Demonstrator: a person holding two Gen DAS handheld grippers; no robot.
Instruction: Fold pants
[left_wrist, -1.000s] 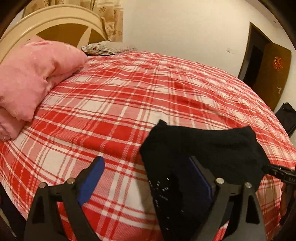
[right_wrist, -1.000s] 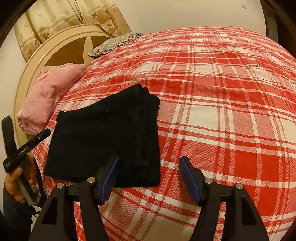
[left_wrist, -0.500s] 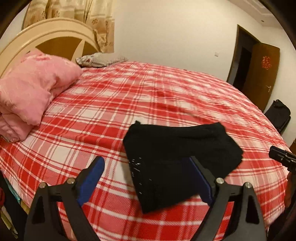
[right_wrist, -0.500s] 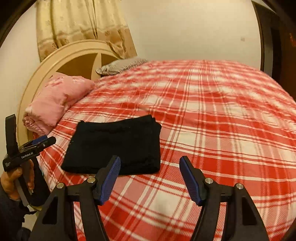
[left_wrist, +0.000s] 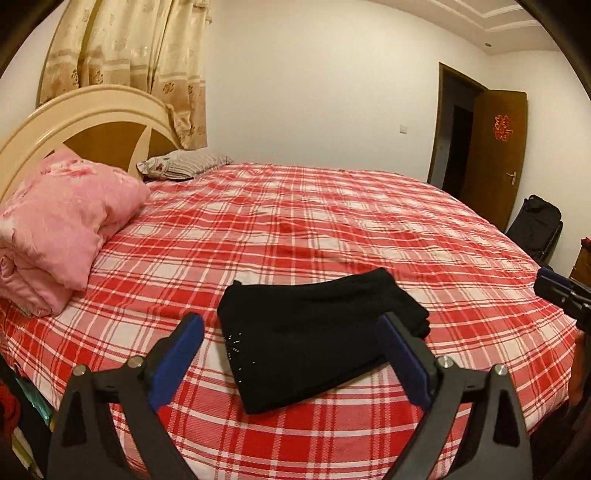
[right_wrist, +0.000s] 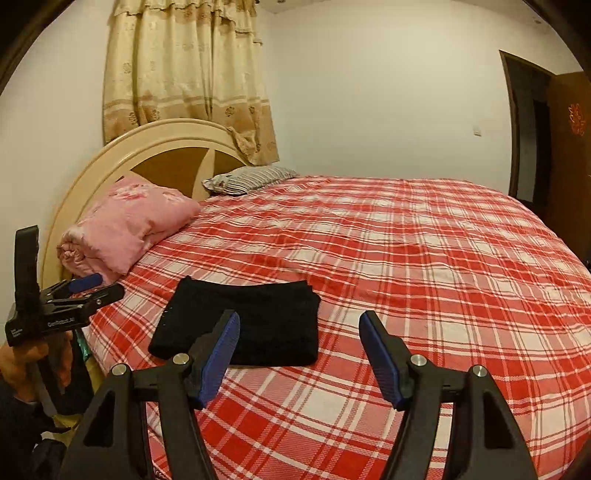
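pants lie folded into a thick, soft black rectangle on the near edge of the red-and-white plaid bedspread (tiny pale specks dot one corner). my left gripper hangs above them, blue-padded jaws spread wide, holding nothing; my right gripper likewise gapes empty. farther back i see a plump pink quilt, a striped pillow and the curved cream headboard.

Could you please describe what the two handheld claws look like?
Both match: the left claw and right claw have black angular fingers with silver pivot bolts and flat blue pads. From the right view, the left claw's black body bears small white lettering, too blurred to read, and sits on a black handle.
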